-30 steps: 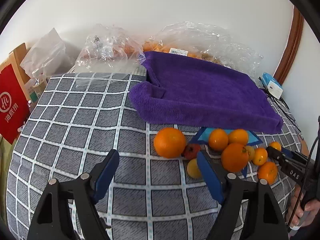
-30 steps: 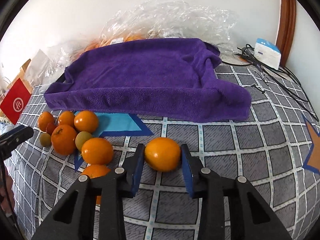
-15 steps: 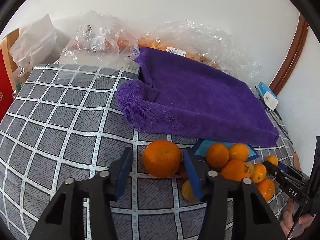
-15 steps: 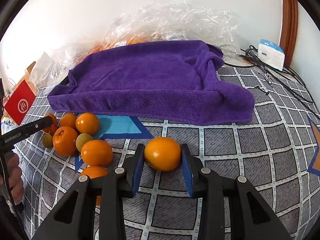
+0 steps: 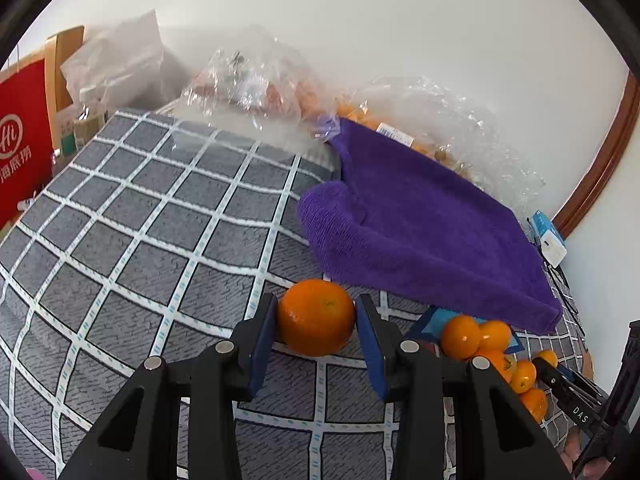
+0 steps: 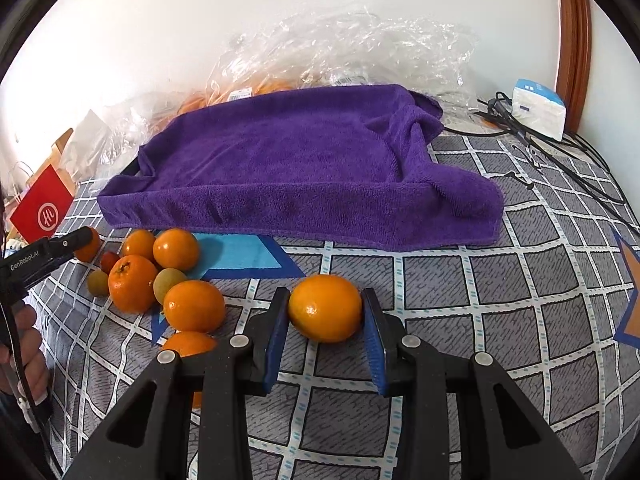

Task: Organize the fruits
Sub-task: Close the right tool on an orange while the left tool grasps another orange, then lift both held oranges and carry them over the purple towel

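Note:
A large orange [image 5: 315,326] lies on the checked cloth in front of the purple towel [image 5: 420,232]. My left gripper [image 5: 317,312] is closing on it, its blue pads against both sides. In the right wrist view my right gripper [image 6: 325,300] is shut on another orange [image 6: 326,314] that rests on the cloth. A heap of small oranges and a few greenish and red fruits [image 6: 160,272] lies to its left, seen also as the heap [image 5: 484,340] in the left wrist view. The left gripper's tip [image 6: 74,242] shows at that heap's far side.
The purple towel [image 6: 300,168] lies over a tray-like shape behind the fruit. Clear plastic bags of fruit [image 6: 340,52] stand against the wall. A red bag [image 5: 24,152] is at the left, and a white-blue box [image 6: 538,108] with cables at the right. A hand [image 6: 24,344] holds the left gripper.
My left gripper has moved forward and to the left of the heap, and its wide-open jaws have narrowed around the large orange. The right gripper has kept still on its orange.

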Demonstrator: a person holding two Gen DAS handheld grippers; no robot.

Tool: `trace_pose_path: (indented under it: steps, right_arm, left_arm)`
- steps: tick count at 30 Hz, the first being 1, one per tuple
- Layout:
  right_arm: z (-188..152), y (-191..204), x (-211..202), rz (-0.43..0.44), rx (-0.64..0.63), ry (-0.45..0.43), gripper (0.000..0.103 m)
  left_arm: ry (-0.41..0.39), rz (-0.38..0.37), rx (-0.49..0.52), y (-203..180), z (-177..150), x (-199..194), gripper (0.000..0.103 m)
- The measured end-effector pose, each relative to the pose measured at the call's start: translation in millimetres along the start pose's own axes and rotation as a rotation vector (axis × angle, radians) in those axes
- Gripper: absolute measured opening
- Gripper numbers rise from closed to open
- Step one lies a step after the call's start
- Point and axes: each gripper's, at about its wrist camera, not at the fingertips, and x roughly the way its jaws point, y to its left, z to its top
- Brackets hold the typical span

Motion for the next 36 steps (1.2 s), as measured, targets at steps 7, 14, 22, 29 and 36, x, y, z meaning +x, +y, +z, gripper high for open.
trace_pose_path:
  steps: [7,14,22,29,36]
  right_arm:
    - [0,1,2,-0.008,-0.014,0.006,0.036]
    - [-1,3,1,0.000,-0.017,0.008,0.037]
    - [-1,5,1,0.028,-0.046,0.015,0.045]
    - [-2,3,0,0.024,-0.039,0.011,0.036]
    - [-1,1,0,0.041,-0.031,0.006,0.035]
  left_arm:
    - [0.009,0.029,0.042,-8,-4,3,0.038]
    - [0.024,0.056,0.048,-11,-5,5,0.039]
    - [0.036,0.053,0.083,-17,-5,8,0.049]
    - [0.034,0.064,0.090,-19,-6,7,0.049]
    - [0.016,0.036,0.030,-7,-6,1,0.038]
